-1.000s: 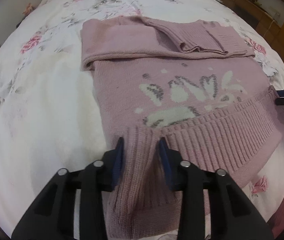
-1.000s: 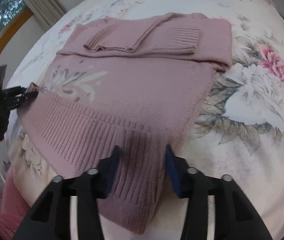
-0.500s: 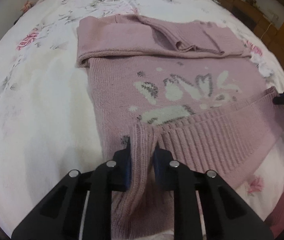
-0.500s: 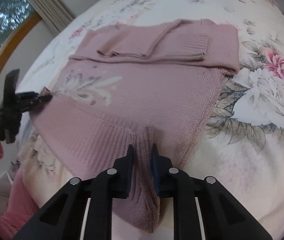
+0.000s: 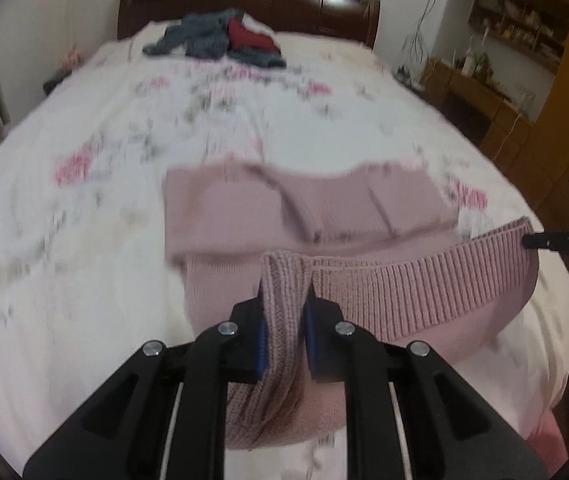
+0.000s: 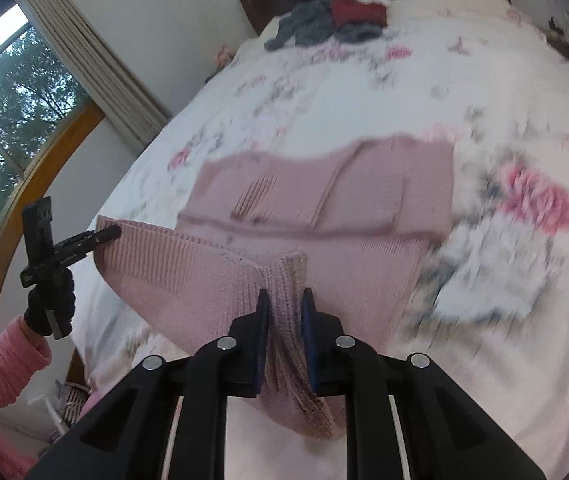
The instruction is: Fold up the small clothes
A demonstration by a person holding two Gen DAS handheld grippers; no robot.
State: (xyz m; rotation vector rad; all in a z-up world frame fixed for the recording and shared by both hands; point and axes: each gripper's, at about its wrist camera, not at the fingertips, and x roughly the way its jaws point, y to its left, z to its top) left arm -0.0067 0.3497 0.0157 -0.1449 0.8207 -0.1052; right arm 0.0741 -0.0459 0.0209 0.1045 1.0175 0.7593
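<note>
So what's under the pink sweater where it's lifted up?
The flowery bedsheet lies under the pink sweater. Both grippers, left and right, hold its ribbed hem up, and the raised part hides whatever is directly beneath, including the sweater's front.

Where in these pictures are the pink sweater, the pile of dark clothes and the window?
pink sweater [image 5: 404, 284], left wrist view, on its lifted ribbed hem.
pile of dark clothes [image 6: 316, 20], right wrist view, on the grey garment near the headboard.
window [image 6: 12, 92], right wrist view, on the glass.
</note>
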